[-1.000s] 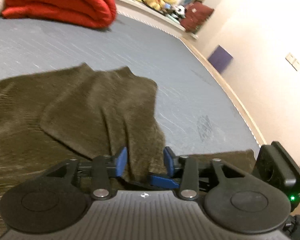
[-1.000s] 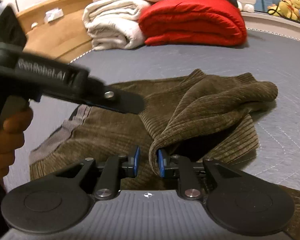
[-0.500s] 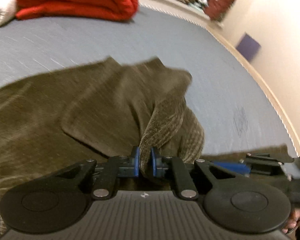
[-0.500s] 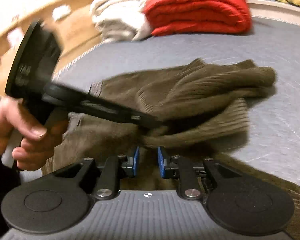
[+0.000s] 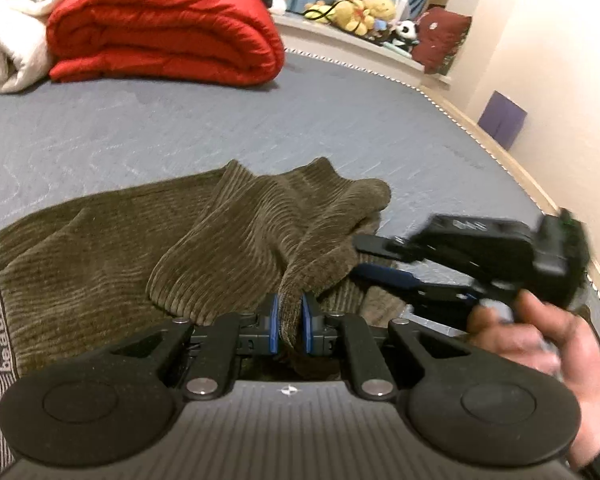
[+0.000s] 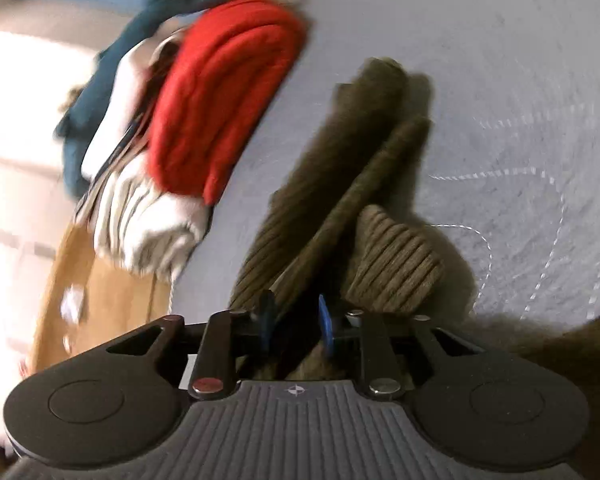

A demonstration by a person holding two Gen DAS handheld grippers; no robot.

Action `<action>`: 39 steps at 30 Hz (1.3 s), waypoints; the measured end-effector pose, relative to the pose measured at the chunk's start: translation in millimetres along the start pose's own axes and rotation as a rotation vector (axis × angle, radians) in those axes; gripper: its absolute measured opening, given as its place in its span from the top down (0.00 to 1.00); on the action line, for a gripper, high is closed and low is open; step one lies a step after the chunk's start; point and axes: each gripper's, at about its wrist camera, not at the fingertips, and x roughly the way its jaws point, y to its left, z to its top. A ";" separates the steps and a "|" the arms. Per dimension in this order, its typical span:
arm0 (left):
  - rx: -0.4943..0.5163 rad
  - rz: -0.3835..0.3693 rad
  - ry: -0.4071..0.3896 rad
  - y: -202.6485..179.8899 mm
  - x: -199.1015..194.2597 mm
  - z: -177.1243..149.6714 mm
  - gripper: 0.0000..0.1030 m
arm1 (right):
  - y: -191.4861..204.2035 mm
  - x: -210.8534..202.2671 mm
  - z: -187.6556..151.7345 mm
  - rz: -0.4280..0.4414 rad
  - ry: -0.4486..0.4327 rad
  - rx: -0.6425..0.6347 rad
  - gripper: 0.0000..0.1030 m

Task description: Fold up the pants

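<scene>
Olive-brown corduroy pants [image 5: 148,248] lie partly folded on the grey-blue mattress [image 5: 180,132]. My left gripper [image 5: 289,322] is shut on a raised fold of the pants, with the cloth pinched between its blue pads. My right gripper [image 5: 370,258], held in a hand [image 5: 540,344], lies rolled on its side just right of that fold. In the blurred, tilted right wrist view my right gripper [image 6: 296,326] has its jaws opening. The pants [image 6: 340,184] show in and beyond the gap, and the pads do not press on them.
A folded red quilt [image 5: 160,32] and a white blanket [image 5: 8,36] lie at the far end of the mattress. Stuffed toys [image 5: 360,8] sit on a ledge behind. The bed's edge [image 5: 500,152] and a wall run along the right.
My left gripper closed on the fold of the pants that my right gripper held. The right gripper let go, rolled onto its side and swung to the right, its jaws parting.
</scene>
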 end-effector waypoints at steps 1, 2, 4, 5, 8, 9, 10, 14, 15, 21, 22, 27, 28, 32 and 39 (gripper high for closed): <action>0.006 -0.001 -0.003 0.2 1.1 0.8 0.88 | -3.2 5.4 2.7 0.004 -0.002 0.026 0.72; 0.011 -0.003 -0.004 -0.6 1.2 0.3 0.88 | -6.0 10.2 5.5 0.013 -0.005 0.043 0.70; 0.027 -0.004 -0.011 -3.8 3.0 -0.3 0.88 | -13.0 17.7 12.3 0.037 -0.011 0.081 0.70; 0.042 -0.002 -0.017 -6.0 3.0 -1.2 0.88 | -17.3 20.3 16.2 0.046 -0.020 0.109 0.70; 0.069 -0.001 -0.030 -8.5 4.2 -4.4 0.88 | -27.5 26.3 28.6 0.076 -0.058 0.172 0.70; 0.073 -0.003 -0.033 -9.4 4.5 -4.8 0.88 | -28.4 30.1 31.7 0.080 -0.064 0.176 0.70; 0.077 -0.005 -0.036 -10.3 4.4 -5.2 0.88 | -29.4 33.0 35.3 0.080 -0.070 0.176 0.70; 0.115 -0.009 -0.059 -16.4 2.9 -7.7 0.88 | -35.3 43.4 46.4 0.076 -0.088 0.193 0.70; 0.123 -0.009 -0.065 -17.6 2.4 -8.6 0.88 | -36.1 44.4 47.4 0.080 -0.094 0.200 0.70; 0.153 -0.001 -0.067 -21.3 6.5 -11.2 0.87 | -37.4 48.9 53.8 0.086 -0.116 0.200 0.76; 0.156 -0.002 -0.068 -21.9 7.2 -11.5 0.87 | -35.0 46.2 54.2 0.074 -0.128 0.181 0.87; 0.165 -0.043 -0.125 -23.3 4.0 -8.3 0.79 | -0.6 11.9 71.1 0.101 -0.235 0.050 0.94; 0.170 -0.046 -0.152 -24.4 1.2 -7.3 0.64 | 13.8 -2.6 76.1 0.130 -0.274 -0.001 0.94; 0.186 -0.018 -0.242 -25.8 -8.1 -5.9 0.59 | 53.6 -78.0 95.8 0.139 -0.517 -0.125 0.94; 0.200 -0.004 -0.165 -29.2 15.5 -11.8 0.59 | 1.8 -198.6 111.7 -0.312 -1.118 -0.077 0.90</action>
